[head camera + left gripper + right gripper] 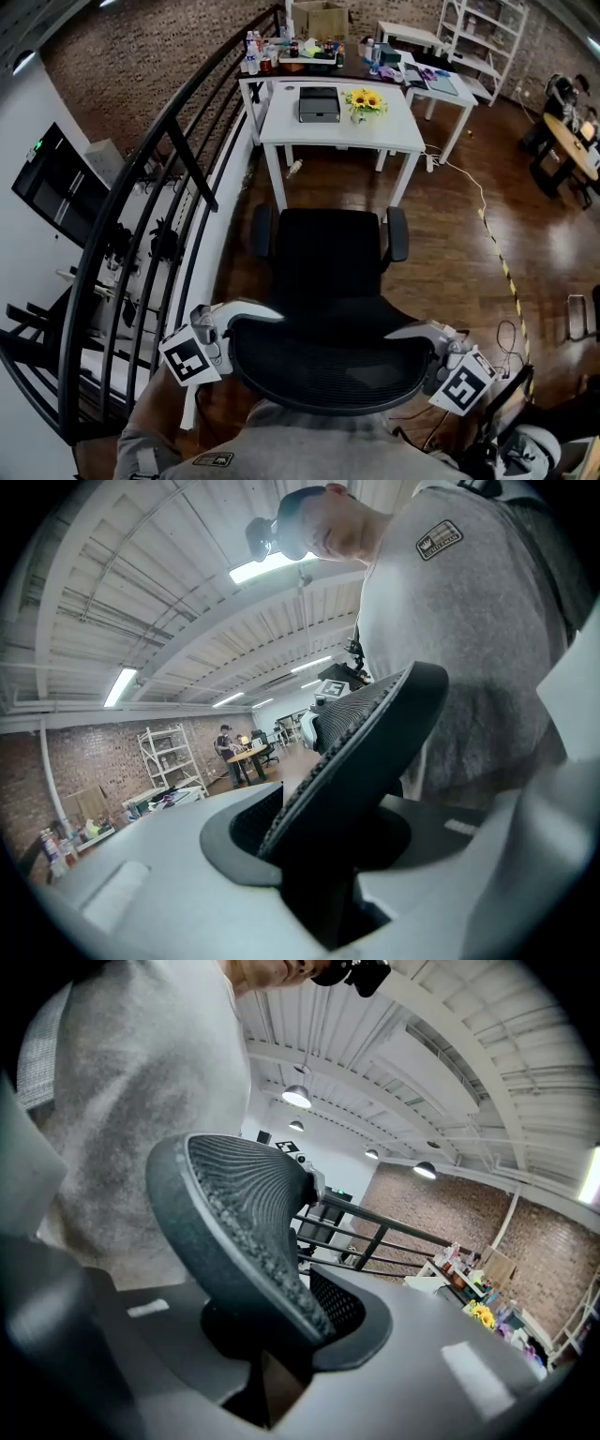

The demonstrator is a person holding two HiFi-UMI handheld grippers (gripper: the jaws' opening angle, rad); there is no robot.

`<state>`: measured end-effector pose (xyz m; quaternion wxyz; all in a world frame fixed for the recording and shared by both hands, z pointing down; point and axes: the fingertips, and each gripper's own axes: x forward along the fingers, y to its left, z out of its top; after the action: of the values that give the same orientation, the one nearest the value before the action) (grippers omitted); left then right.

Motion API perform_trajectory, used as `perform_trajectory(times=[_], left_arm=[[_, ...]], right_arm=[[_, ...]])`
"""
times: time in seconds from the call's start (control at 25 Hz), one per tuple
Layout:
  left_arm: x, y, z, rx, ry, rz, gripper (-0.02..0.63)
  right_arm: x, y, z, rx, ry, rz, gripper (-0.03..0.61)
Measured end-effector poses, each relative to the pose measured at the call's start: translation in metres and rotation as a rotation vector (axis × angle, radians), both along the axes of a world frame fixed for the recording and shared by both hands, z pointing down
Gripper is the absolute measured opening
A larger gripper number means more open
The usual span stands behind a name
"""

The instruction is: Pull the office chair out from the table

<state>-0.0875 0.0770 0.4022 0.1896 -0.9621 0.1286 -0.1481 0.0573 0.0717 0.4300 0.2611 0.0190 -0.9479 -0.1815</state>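
Note:
The black mesh office chair [328,272] stands on the wood floor a short way back from the white table [281,131], its seat facing the table. My left gripper [246,317] is shut on the left end of the chair's curved backrest top [323,370]. At the right end my right gripper [419,336] is shut on the same rim. In the left gripper view the ribbed backrest edge [356,752] runs between the jaws of that gripper [328,874]. The right gripper view shows the rim [239,1232] wedged in the right gripper [272,1363]. A person's grey-shirted torso is close behind the backrest.
A black metal railing [178,141] runs along the left of the chair. A grey box [319,103] and sunflowers [364,101] sit on the table. A taped cable [502,262] crosses the floor at right. More tables and shelving [487,37] stand farther back.

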Motion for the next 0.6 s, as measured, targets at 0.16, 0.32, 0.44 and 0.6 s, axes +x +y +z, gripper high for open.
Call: perform_trajectory(times=[0.16,0.32,0.44,0.6], left_arm=[[-0.006,-0.001,-0.002,0.009,0.026,-0.02,0.169],[-0.024,-0.006,-0.004,0.013,0.056,-0.092,0.238],[-0.043,-0.01,-0.002,-0.01,0.086,-0.169,0.259],[-0.05,-0.006,0.004,-0.024,0.108,-0.246,0.265]], right_arm=[[-0.005,-0.001,-0.001,-0.009,-0.019,0.042,0.101],[-0.008,-0.006,-0.002,0.011,-0.033,0.11,0.187],[-0.003,-0.01,-0.003,0.015,-0.053,0.173,0.235],[0.013,-0.019,-0.007,0.03,-0.101,0.265,0.266]])
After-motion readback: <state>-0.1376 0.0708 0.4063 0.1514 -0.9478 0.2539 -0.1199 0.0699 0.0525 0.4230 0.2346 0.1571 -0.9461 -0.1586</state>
